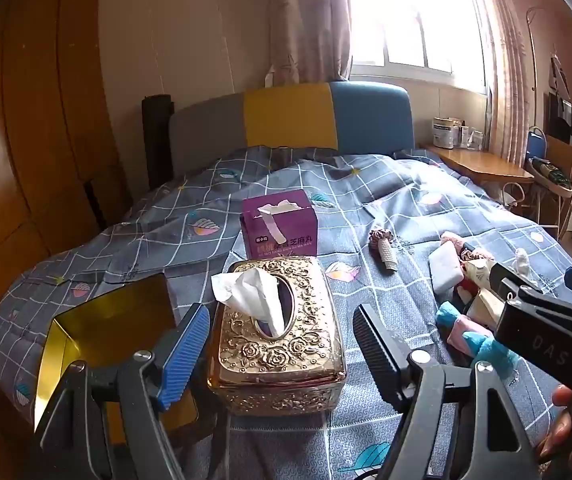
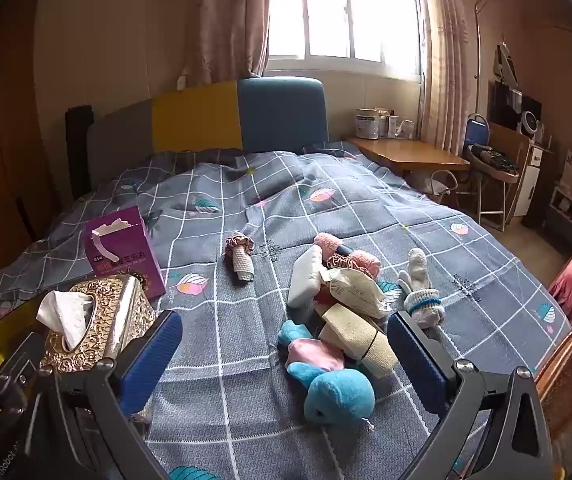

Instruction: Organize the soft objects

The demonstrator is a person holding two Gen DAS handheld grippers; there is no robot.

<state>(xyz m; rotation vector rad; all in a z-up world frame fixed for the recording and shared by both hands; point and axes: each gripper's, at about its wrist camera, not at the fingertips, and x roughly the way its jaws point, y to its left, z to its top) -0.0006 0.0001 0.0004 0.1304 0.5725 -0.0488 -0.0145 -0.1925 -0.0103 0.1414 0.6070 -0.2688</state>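
1. The scene was a bedroom: a bed [image 2: 246, 208] under a grey checked quilt with leaf prints, a grey, yellow and blue headboard [image 2: 206, 124] and a bright window [image 2: 345, 12] behind.
2. The left gripper [image 1: 282, 344] hung above the quilt with its jaws wide apart and nothing between the pads; the gold embossed tissue box [image 1: 282, 336] sat on the quilt beyond them.
3. The right gripper [image 2: 286, 356] was likewise spread wide and gripped nothing.
4. Ahead of the right gripper lay the pile of soft objects [image 2: 341, 304] on the quilt, with a blue plush toy [image 2: 337, 396] nearest and a white knitted glove [image 2: 421, 284] at its right edge.
5. A small roll with a scrunchie [image 2: 242, 256] lay apart, to the pile's left.
6. A purple box [image 2: 126, 244] stood behind the tissue box, and an open yellow container [image 1: 98, 332] sat at its left.
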